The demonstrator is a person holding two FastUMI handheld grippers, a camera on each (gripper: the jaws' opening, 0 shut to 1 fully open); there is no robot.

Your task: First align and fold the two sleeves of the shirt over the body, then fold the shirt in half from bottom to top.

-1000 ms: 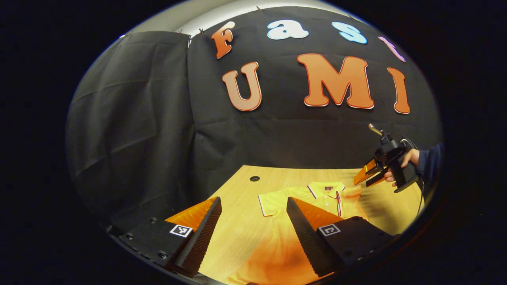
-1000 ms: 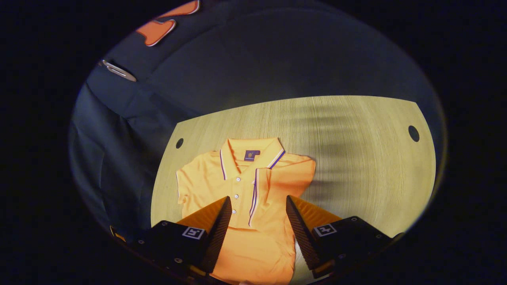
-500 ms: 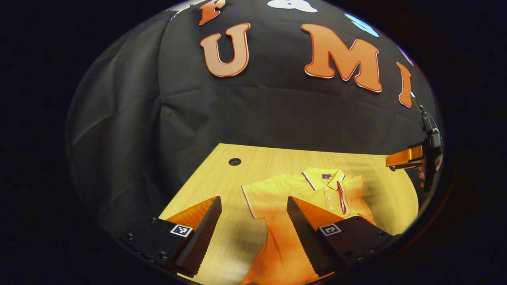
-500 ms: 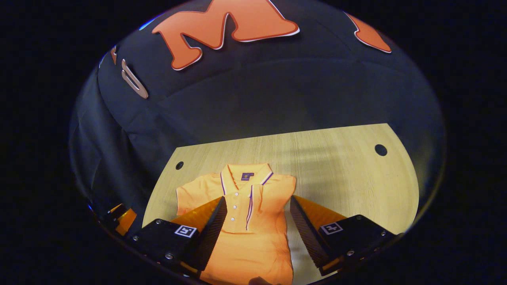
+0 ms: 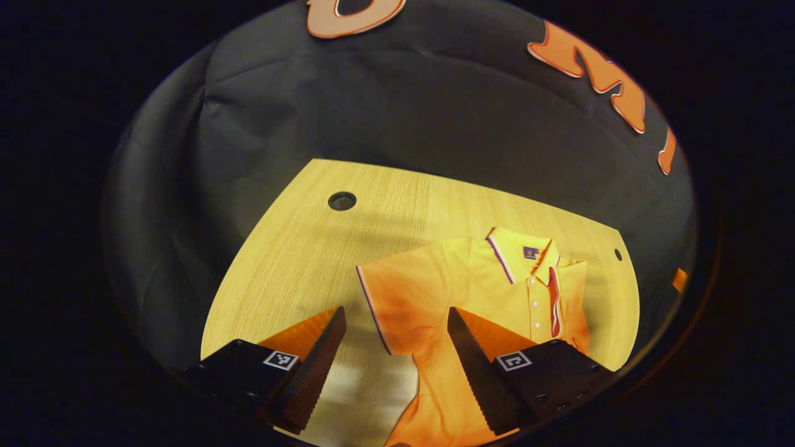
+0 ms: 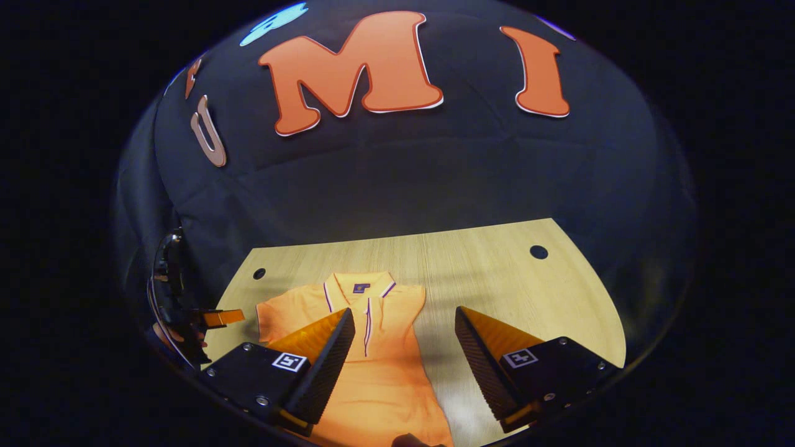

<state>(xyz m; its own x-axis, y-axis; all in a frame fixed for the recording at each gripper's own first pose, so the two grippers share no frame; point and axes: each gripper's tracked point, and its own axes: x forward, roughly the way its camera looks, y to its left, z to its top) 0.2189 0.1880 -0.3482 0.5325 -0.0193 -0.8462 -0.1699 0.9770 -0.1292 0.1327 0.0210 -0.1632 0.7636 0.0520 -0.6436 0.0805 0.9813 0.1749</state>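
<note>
Left claw point(image 5: 394, 335) and right claw point(image 6: 404, 338) both hover with fingers spread wide (apparently holding nothing).

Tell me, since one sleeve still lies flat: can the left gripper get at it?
Probably yes. The left gripper is open, and the flat sleeve lies just ahead between its fingers on the table, with nothing lying over it.

A staged recording booth rather than a home: black cloth wall point(image 6: 397, 180) draped behind a bare wooden table point(image 6: 497, 273) with round cable holes point(image 5: 342, 200), dim surroundings beyond
</note>
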